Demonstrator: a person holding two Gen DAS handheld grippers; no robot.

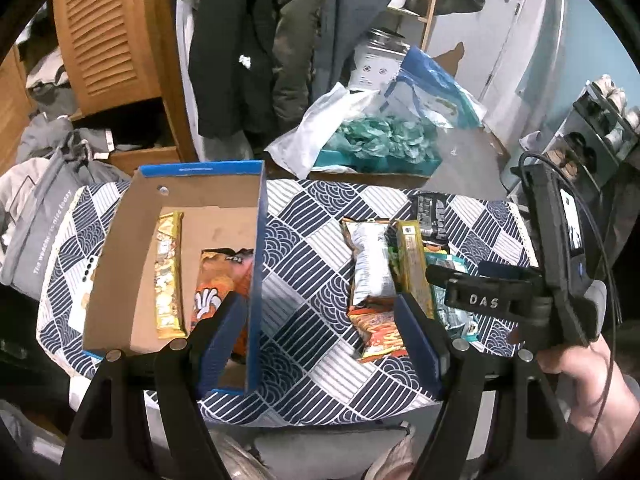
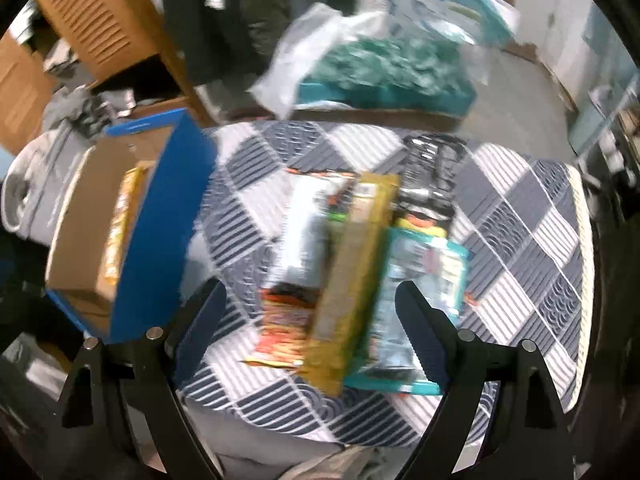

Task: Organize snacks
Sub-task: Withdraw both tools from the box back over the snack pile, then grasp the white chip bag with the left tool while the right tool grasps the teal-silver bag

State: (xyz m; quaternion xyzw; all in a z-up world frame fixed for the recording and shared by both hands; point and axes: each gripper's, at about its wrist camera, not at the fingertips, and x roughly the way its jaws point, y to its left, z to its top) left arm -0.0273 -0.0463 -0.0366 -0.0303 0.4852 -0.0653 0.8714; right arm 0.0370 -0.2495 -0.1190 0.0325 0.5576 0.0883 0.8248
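A blue cardboard box stands on the patterned tablecloth at the left. In it lie a yellow snack bar and an orange packet. A pile of snacks lies at the right: a silver and orange bag, a long yellow pack, a teal packet and a dark packet. My left gripper is open and empty, above the cloth between box and pile. My right gripper is open and empty, over the long yellow pack; the box shows blurred to its left.
A teal tray of crumpled paper with plastic bags sits behind the table. Clothes hang at the back. A wooden cabinet and grey clothes are at the left. A shelf rack stands at the right.
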